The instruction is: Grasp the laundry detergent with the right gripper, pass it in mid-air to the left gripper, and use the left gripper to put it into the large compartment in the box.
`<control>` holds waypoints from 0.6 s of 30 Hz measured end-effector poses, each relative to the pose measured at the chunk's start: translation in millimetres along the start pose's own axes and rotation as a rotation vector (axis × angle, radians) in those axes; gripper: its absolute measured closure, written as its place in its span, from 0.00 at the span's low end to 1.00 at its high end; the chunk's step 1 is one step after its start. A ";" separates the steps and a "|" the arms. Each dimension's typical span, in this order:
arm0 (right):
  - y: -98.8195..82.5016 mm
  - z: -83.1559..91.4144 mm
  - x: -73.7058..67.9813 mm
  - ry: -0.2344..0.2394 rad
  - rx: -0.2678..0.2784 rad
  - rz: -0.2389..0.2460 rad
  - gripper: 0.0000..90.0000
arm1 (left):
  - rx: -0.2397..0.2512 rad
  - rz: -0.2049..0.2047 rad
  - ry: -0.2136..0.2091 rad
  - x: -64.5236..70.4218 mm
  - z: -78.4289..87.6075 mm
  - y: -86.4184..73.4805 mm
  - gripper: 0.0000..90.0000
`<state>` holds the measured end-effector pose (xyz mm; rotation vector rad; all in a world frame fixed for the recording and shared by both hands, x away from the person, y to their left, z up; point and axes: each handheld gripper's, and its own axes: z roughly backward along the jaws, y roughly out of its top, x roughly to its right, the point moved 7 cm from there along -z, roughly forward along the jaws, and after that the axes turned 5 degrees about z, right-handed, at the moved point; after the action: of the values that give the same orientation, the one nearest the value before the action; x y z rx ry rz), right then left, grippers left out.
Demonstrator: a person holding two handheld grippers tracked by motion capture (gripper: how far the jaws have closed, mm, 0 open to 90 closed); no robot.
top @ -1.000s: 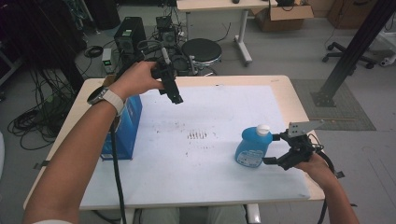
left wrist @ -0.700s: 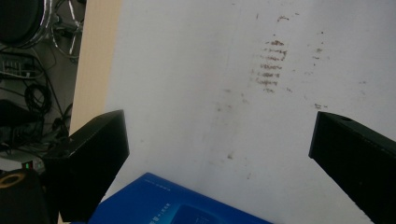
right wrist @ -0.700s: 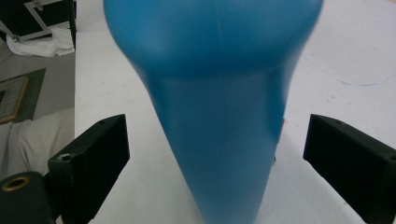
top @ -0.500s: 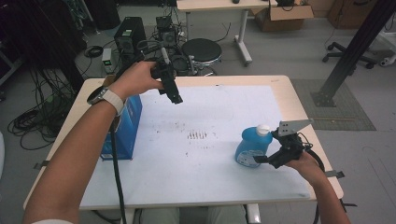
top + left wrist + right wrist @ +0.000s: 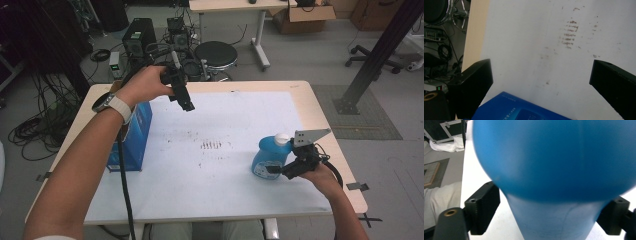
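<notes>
Your right hand-held gripper has just been closing around the blue bottle; your left hand-held gripper hangs released.

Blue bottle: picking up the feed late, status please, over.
Right tongs just closing around blue bottle, grip unconfirmed. Left tongs open, raised over mat near blue box. Nothing in the way.

Table centre and far right corner are open, wide lane across the white sheet. Blue box blocks the left edge, left claw hangs above the far-left part. Blue bottle stands near the right edge, between the right claw jaws; near edge is free.
</notes>
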<state>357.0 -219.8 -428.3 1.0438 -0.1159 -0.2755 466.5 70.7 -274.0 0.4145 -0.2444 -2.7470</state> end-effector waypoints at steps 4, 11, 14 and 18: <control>-0.9 0.6 -0.9 -0.003 0.004 0.003 0.25 | 0.002 0.003 0.001 -0.2 0.2 -0.1 0.06; -1.4 1.6 -0.7 -0.002 0.009 0.006 0.31 | 0.000 -0.002 0.002 -0.2 0.4 -0.6 0.06; -1.4 2.0 -0.7 -0.004 0.009 0.006 0.31 | 0.000 0.001 0.002 -0.1 0.3 -0.8 0.06; -2.0 2.2 -0.4 -0.009 0.005 0.008 0.33 | 0.001 0.003 0.002 0.4 0.2 -0.3 0.06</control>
<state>355.8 -222.5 -429.0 1.0469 -0.1290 -0.2724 466.0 70.9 -274.0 0.4169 -0.2456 -2.7435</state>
